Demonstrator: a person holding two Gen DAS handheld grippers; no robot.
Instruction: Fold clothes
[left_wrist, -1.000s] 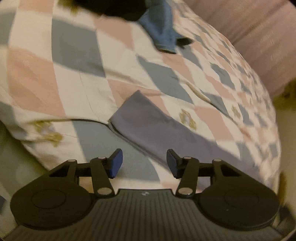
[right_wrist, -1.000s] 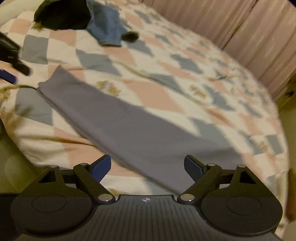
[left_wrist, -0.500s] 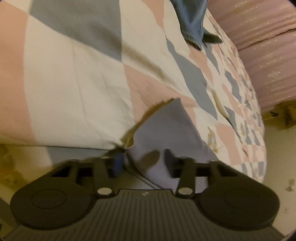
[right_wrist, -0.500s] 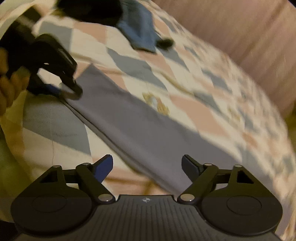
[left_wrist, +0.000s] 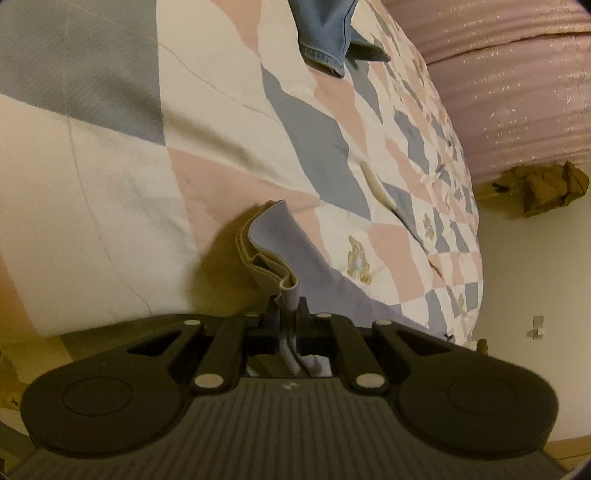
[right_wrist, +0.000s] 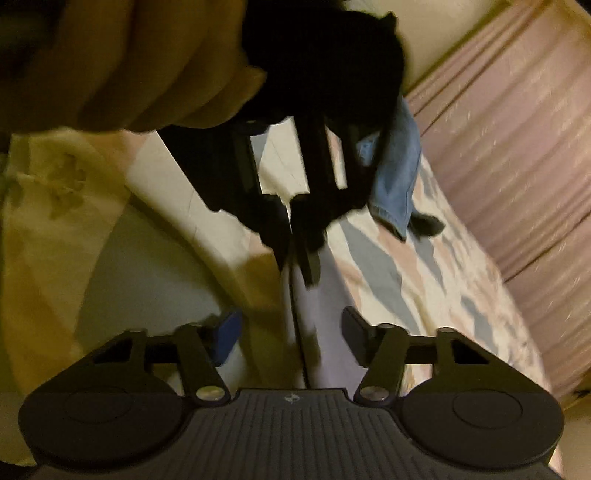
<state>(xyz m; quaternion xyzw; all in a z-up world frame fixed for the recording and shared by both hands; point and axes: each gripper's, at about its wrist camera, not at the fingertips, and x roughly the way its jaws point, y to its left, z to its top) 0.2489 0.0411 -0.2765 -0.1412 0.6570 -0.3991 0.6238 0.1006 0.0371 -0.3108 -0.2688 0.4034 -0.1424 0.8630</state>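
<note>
Left gripper (left_wrist: 287, 308): open a second ago, now clamped on the bunched corner of the lavender-grey garment (left_wrist: 317, 273), smooth cloth, lying on the checked quilt (left_wrist: 122, 206). Right gripper (right_wrist: 291, 334): fingers apart, holding nothing, straddling the garment's edge. Denim jeans (left_wrist: 325, 33) beyond.

A bed covered by a quilted patchwork spread of cream, pink and grey-blue diamonds (left_wrist: 221, 122) fills the left wrist view and slopes off toward 3 o'clock. On it lies a long, folded lavender-grey cloth garment (left_wrist: 314, 273), running from centre toward 4 o'clock, its near corner raised off the spread. At 12 o'clock lies a blue denim trouser leg (left_wrist: 325, 33) with a dark garment (left_wrist: 369, 51) just beside its hem.
</note>
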